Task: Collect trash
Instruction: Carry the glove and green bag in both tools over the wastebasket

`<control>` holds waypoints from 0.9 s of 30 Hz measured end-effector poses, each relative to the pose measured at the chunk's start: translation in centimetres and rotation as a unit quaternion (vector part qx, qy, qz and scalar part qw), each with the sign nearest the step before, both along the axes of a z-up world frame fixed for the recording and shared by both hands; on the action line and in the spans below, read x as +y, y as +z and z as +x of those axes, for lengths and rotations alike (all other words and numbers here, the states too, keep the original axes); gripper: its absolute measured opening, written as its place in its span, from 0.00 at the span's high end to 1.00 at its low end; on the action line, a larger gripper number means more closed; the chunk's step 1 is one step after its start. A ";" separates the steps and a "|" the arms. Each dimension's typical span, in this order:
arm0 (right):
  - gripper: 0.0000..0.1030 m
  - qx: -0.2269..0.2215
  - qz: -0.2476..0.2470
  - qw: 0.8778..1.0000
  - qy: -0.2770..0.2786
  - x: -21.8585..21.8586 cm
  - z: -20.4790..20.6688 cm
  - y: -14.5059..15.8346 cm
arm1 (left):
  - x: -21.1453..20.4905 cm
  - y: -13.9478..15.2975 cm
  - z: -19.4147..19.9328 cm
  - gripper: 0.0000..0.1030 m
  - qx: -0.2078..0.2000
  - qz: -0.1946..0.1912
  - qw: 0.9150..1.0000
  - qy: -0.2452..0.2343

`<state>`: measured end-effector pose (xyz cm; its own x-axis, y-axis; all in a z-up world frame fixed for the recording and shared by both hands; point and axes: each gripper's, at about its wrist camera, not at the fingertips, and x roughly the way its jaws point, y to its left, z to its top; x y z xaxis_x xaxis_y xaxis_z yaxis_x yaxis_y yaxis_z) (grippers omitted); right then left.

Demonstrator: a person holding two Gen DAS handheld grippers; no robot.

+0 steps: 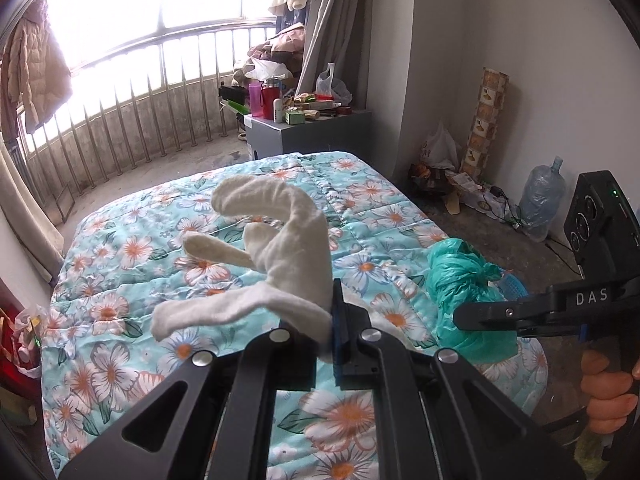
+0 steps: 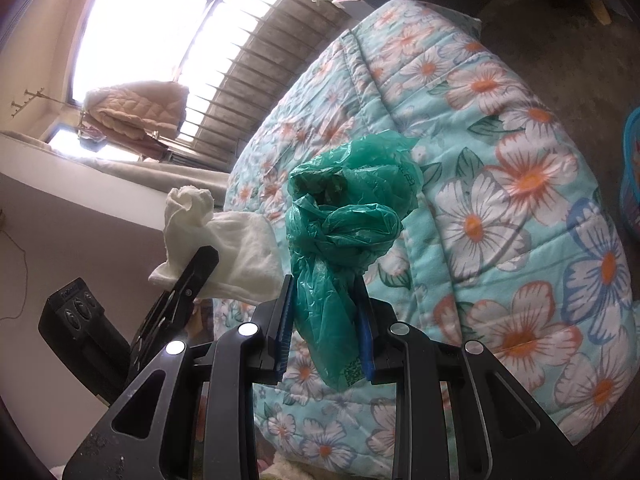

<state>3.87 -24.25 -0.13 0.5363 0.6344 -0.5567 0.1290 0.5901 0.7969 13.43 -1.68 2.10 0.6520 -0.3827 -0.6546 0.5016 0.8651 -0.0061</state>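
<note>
Flowery blue blanket [image 1: 120,304] is lying under both claws. Right claw [image 2: 326,320] is squeezing a crinkly green bag [image 2: 348,216], knotted, pointing up and away. Left claw [image 1: 334,322] is pinching a white rag [image 1: 276,248], its floppy strips sticking forward.

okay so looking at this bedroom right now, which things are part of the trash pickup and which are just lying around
Part of the job:
white cloth, clamped in the left gripper
green plastic bag, clamped in the right gripper

Just lying about:
floral quilt
water jug
hanging jacket
cluttered grey cabinet
</note>
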 end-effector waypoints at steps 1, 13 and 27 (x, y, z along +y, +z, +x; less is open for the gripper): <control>0.75 -0.003 0.000 1.000 -0.001 0.0 -0.1 0.1 | 0.0 0.2 -0.2 0.95 -0.003 -0.001 1.000 -0.002; 0.75 -0.043 0.000 0.996 -0.083 -4.5 -4.7 1.7 | -4.2 3.3 -1.8 0.95 -0.011 -0.047 0.994 -0.095; 0.75 0.052 -0.048 0.943 -0.324 -22.1 -14.8 -5.8 | -26.9 -0.4 -2.8 0.95 0.118 -0.018 0.942 -0.313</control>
<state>-10.98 -46.40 -5.91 0.7342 0.1360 -0.6651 0.5618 0.4284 0.7077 10.61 -28.59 1.72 0.1283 -0.6683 -0.7327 0.8947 0.3968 -0.2053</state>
